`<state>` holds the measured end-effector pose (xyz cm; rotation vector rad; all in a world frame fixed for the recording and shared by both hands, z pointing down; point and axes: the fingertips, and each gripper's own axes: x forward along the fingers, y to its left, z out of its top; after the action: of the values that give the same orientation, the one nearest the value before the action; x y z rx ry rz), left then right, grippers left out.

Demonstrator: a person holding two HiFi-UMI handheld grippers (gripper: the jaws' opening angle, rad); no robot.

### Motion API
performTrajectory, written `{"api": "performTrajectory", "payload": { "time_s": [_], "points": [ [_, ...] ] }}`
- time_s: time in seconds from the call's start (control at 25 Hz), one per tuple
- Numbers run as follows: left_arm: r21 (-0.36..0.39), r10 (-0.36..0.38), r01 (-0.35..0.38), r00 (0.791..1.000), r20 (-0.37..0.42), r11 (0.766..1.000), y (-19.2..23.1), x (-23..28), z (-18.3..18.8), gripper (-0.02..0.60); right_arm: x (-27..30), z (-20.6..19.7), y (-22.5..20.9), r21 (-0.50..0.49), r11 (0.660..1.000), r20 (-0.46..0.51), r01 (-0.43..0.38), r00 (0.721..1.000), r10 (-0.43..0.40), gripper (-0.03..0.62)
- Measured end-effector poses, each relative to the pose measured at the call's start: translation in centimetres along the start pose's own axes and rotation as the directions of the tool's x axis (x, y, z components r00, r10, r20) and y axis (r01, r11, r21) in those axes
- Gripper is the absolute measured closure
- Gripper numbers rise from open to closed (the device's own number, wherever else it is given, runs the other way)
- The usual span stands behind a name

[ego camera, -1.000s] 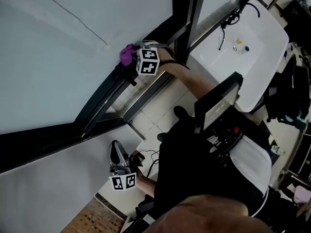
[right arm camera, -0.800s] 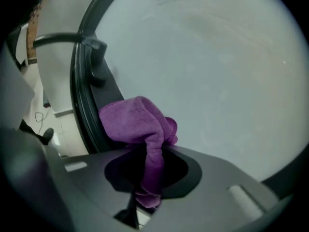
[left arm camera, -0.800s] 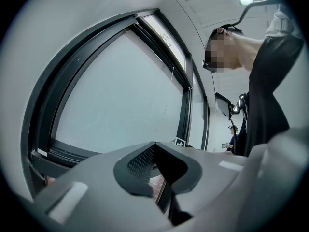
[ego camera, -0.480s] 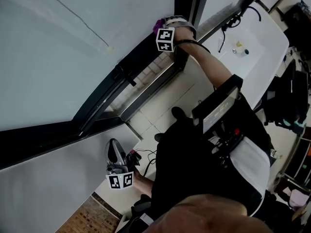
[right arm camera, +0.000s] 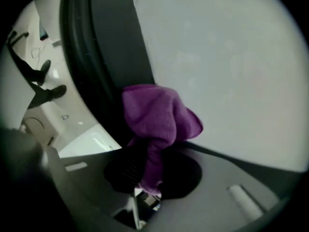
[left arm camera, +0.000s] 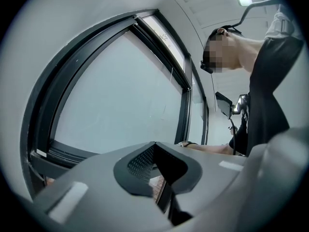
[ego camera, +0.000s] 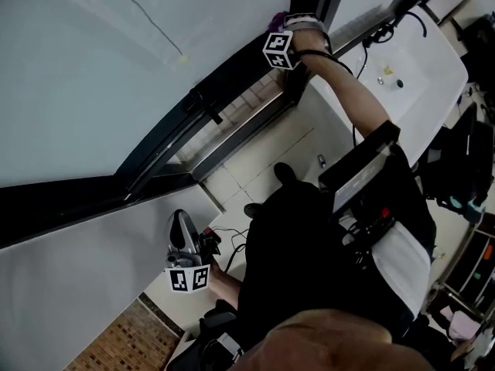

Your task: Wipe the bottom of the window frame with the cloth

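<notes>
Right gripper view: the cloth [right arm camera: 157,120] is clamped in the right tool [right arm camera: 145,178], bunched lengthwise toward 12 o'clock against the dark frame [right arm camera: 111,57]. The left tool [left arm camera: 157,170] is closed, empty.

In the head view the cloth [ego camera: 277,16] is nearly all hidden behind the right claw [right arm camera: 147,170] at the window frame [ego camera: 232,76]; the frame itself is cut off by the picture's edge.

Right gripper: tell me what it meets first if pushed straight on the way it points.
The crumpled purple cloth, clamped in the jaws of the right gripper, leads; it would likely press the black window frame beside the pale glass pane, though depth is unclear.
</notes>
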<state>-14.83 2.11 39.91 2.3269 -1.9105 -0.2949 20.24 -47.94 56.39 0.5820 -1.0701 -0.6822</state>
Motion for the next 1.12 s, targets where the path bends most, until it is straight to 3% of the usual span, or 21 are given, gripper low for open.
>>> {"api": "performTrajectory", "payload": {
  "time_s": [0.08,0.12,0.16,0.2,0.24,0.32,0.4,0.44,0.48,0.52,0.6,0.68,0.76,0.8,0.92,1.12],
  "points": [
    [0.002,-0.003,0.003,1.0,0.0,1.0,0.3,-0.1,0.0,0.58,-2.8,-1.8,3.6,0.099,0.98,0.067,-0.175,0.983,0.169,0.528],
    [-0.002,0.006,-0.006,1.0,0.003,1.0,0.3,-0.4,-0.1,0.58,-4.9,-1.8,5.6,0.16,0.945,0.177,-0.286,0.95,0.257,0.528],
    [-0.009,0.016,-0.016,1.0,0.007,1.0,0.2,-0.6,-0.3,0.58,-7.2,-0.8,7.8,0.213,0.884,0.339,-0.416,0.88,0.332,0.528],
    [-0.017,0.024,-0.023,1.0,0.009,1.0,0.1,-0.7,-0.6,0.58,-9.8,0.7,10.2,0.243,0.791,0.517,-0.561,0.765,0.384,0.528],
    [-0.023,0.024,-0.024,1.0,0.009,0.999,0.1,-0.7,-0.8,0.58,-12.5,2.4,12.7,0.239,0.677,0.674,-0.696,0.621,0.4,0.528],
    [-0.037,0.011,-0.01,1.0,0.006,0.999,0.2,-0.1,-1.2,0.58,-18.6,6.3,16.8,0.119,0.45,0.895,-0.885,0.292,0.338,0.528],
    [-0.052,-0.011,0.011,1.0,0.012,0.999,0.1,0.8,-1.3,0.58,-25.7,10.1,19.6,-0.1,0.235,0.975,-0.967,-0.048,0.218,0.526],
    [-0.057,-0.021,0.022,1.0,0.017,0.998,0.0,1.3,-1.2,0.58,-29.3,11.7,20.3,-0.209,0.152,0.971,-0.966,-0.186,0.149,0.526],
    [-0.059,-0.029,0.03,0.999,0.02,0.998,-0.2,1.7,-1.0,0.58,-32.7,13.1,20.5,-0.299,0.096,0.953,-0.949,-0.292,0.084,0.526],
    [-0.06,-0.035,0.037,0.999,0.022,0.998,-0.4,1.9,-0.9,0.58,-35.8,14.2,20.1,-0.37,0.065,0.929,-0.927,-0.369,0.027,0.526],
    [-0.065,-0.039,0.04,0.999,0.025,0.997,-0.8,2.1,-0.6,0.58,-41.3,15.7,18.6,-0.474,0.066,0.877,-0.878,-0.477,-0.06,0.526],
    [-0.074,-0.028,0.031,0.999,0.032,0.997,-0.9,1.7,-0.3,0.579,-45.7,16.1,16.8,-0.544,0.133,0.824,-0.829,-0.557,-0.103,0.526],
    [-0.076,-0.007,0.01,0.999,0.043,0.997,-0.9,0.8,0.1,0.578,-49.0,15.6,14.9,-0.587,0.204,0.776,-0.783,-0.616,-0.135,0.526],
    [-0.072,0.004,-0.001,0.999,0.046,0.997,-0.9,0.2,0.3,0.578,-50.3,15.1,14.0,-0.605,0.222,0.752,-0.765,-0.64,-0.155,0.526],
    [-0.05,0.03,-0.028,0.998,0.046,0.998,-0.9,-1.3,0.6,0.578,-52.6,14.3,12.7,-0.643,0.232,0.705,-0.73,-0.683,-0.191,0.526],
    [-0.028,0.067,-0.065,0.996,0.053,0.997,-0.9,-3.1,0.5,0.578,-52.8,15.3,13.6,-0.639,0.212,0.717,-0.739,-0.672,-0.182,0.526]
  ]
}}
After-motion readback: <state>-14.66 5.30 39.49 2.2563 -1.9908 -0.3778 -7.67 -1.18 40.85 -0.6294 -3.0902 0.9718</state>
